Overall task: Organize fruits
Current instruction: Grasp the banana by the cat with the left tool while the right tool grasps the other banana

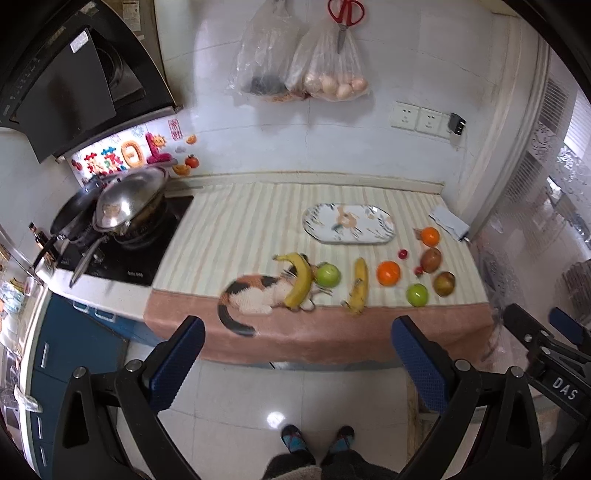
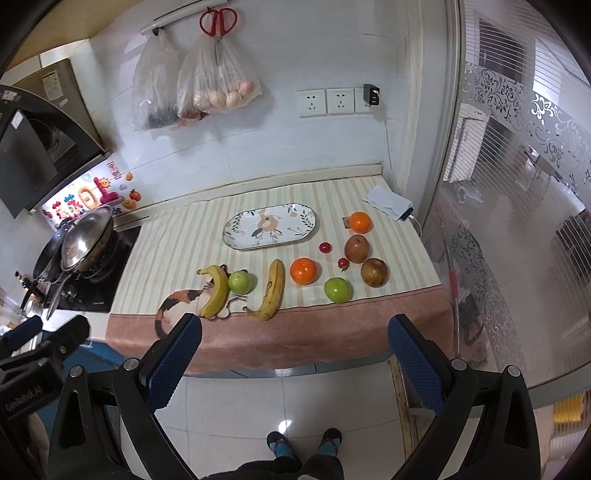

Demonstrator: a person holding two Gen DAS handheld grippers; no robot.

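An oval patterned plate (image 1: 349, 223) (image 2: 270, 226) lies bare on the striped counter cloth. In front of it sit two bananas (image 1: 300, 280) (image 2: 271, 290), two green apples (image 1: 328, 275) (image 2: 337, 290), two oranges (image 1: 388, 273) (image 2: 303, 271), two brown fruits (image 1: 431, 259) (image 2: 374, 272) and two small red fruits (image 2: 325, 247). My left gripper (image 1: 297, 334) hangs open above the floor, short of the counter's front edge. My right gripper (image 2: 293, 332) is open too, at the same distance, empty. Each gripper shows at the edge of the other's view.
A stove with a lidded wok (image 1: 129, 201) stands left of the cloth. Bags (image 1: 325, 66) and red scissors (image 1: 345, 14) hang on the wall. A phone on white paper (image 2: 391, 201) lies at the back right, by a glass partition (image 2: 498, 184). The person's feet (image 2: 304, 443) are below.
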